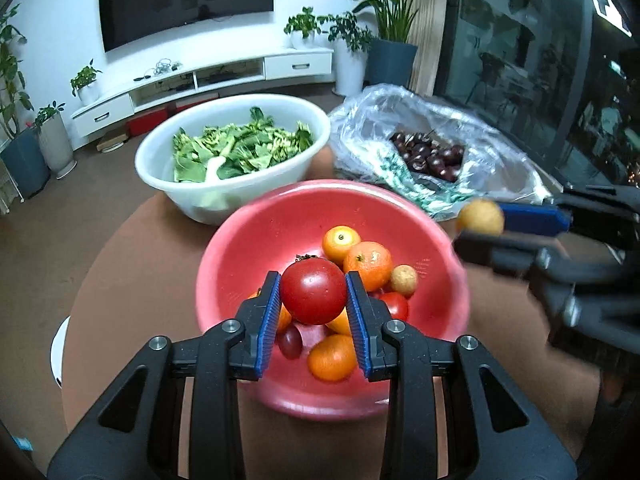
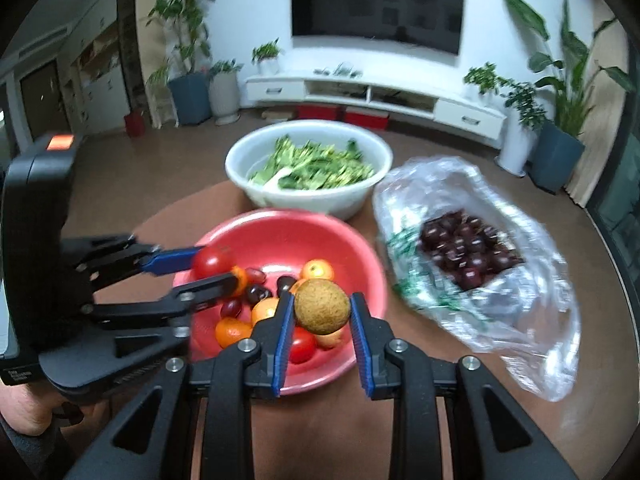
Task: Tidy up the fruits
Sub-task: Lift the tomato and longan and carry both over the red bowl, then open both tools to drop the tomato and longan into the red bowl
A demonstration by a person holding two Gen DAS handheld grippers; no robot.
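- A red tomato (image 1: 313,291) sits clamped between the blue pads of the left gripper (image 1: 312,300), held above the near side of the red bowl (image 1: 256,240) (its dark stem points away from the camera).
- A small round brownish-yellow fruit (image 2: 322,306) is pinched between the blue pads of the right gripper (image 2: 322,320), also over the red bowl, near its front rim; the jaws are closed just to the fruit's width.
- Inside the red bowl lie several oranges (image 1: 368,265), another tomato (image 1: 394,305), a small tan fruit (image 1: 404,279) and a few dark cherries (image 2: 256,294), all loosely piled.
- From the right wrist view the left gripper reaches in from the left with its tomato above the bowl's left rim.
- Behind the red bowl, touching or just beside it, stands a white bowl (image 1: 168,176) of leafy greens (image 1: 240,152).
- To the right lies an open clear plastic bag (image 2: 520,340) holding dark cherries (image 2: 464,252).
- All rest on a brown round table (image 1: 132,264).
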